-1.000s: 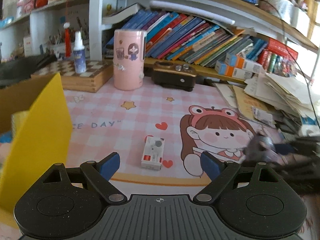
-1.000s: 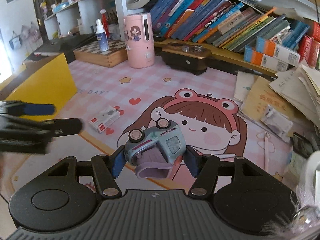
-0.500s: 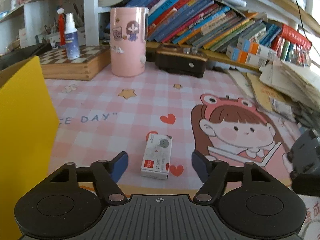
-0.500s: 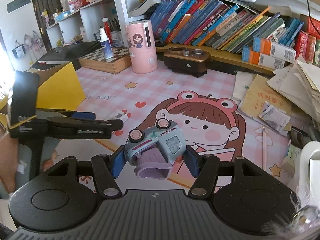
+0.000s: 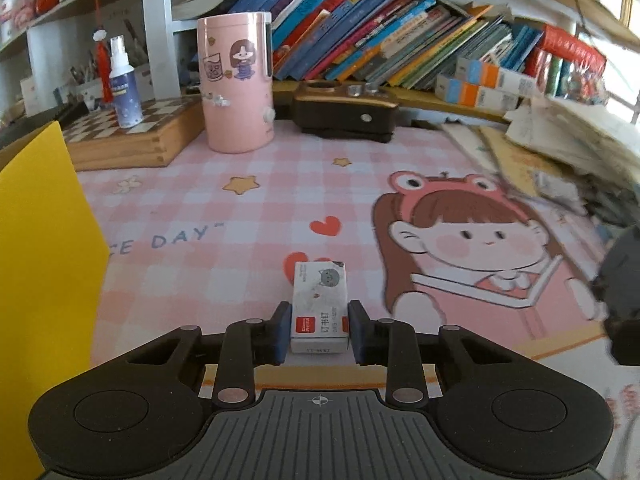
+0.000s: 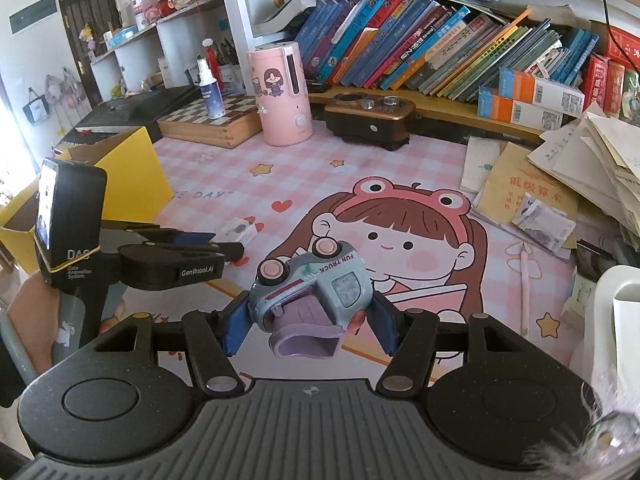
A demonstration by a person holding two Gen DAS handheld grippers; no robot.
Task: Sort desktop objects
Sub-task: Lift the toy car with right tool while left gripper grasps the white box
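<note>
Pink checked desk mat (image 5: 248, 216) with a cartoon girl print carries the scene; bookshelf behind. Small white cardboard staple box with a red label (image 5: 319, 307) lies flat on the mat, long axis pointing straight away from the left gripper (image 5: 319, 334), near end between the blue pads (image 5: 282, 330). Jaws stand just at the box's long sides; contact can't be confirmed, so closed or not: cannot tell. Left is the nearer tool. Yellow cardboard box (image 5: 44, 264) sits close on the left, likely the drop target. Right gripper (image 6: 310, 326) is clamped on a grey-blue toy truck with pink wheels (image 6: 310, 286), held above the mat.

Versus a second ago: left gripper has advanced and narrowed from wide open around the box; right still holds the truck unchanged.
</note>
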